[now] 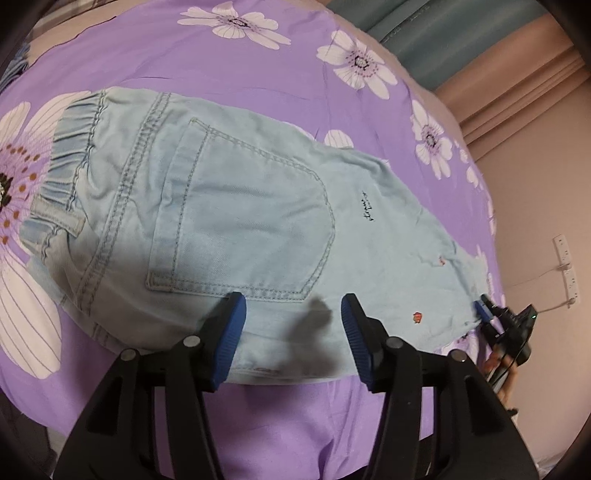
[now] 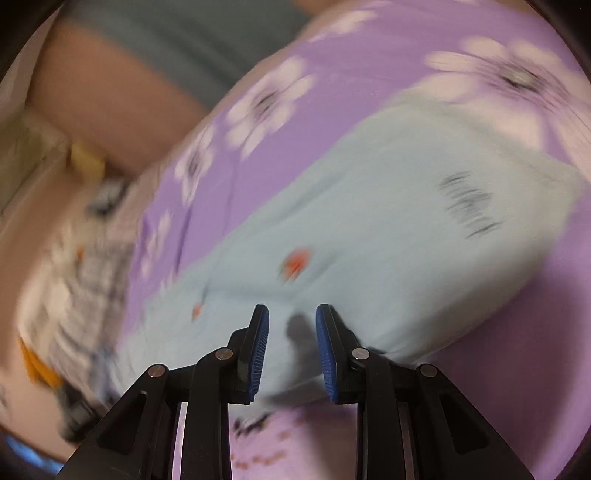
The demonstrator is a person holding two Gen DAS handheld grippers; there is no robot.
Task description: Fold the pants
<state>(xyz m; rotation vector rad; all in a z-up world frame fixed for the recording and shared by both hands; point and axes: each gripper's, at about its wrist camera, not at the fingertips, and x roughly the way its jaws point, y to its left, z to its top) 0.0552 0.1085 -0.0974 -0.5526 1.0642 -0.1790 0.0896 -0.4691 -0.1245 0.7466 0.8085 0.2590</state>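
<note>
Light blue denim pants [image 1: 236, 206] lie flat on a purple flowered bedspread [image 1: 258, 59], folded lengthwise, back pocket up, elastic waistband at the left, leg end at the right. My left gripper [image 1: 293, 314] is open, just above the pants' near edge below the pocket. My right gripper shows at the far right in the left wrist view [image 1: 484, 306], at the leg end. In the blurred right wrist view the right gripper [image 2: 291, 328] is partly open over the leg's near edge [image 2: 332, 236], holding nothing.
The bed's edge curves along the right, with a pink wall [image 1: 535, 192] and wall sockets beyond. A teal pillow or cover [image 1: 424, 22] lies at the head. Blurred checked cloth [image 2: 85, 280] lies left of the leg end.
</note>
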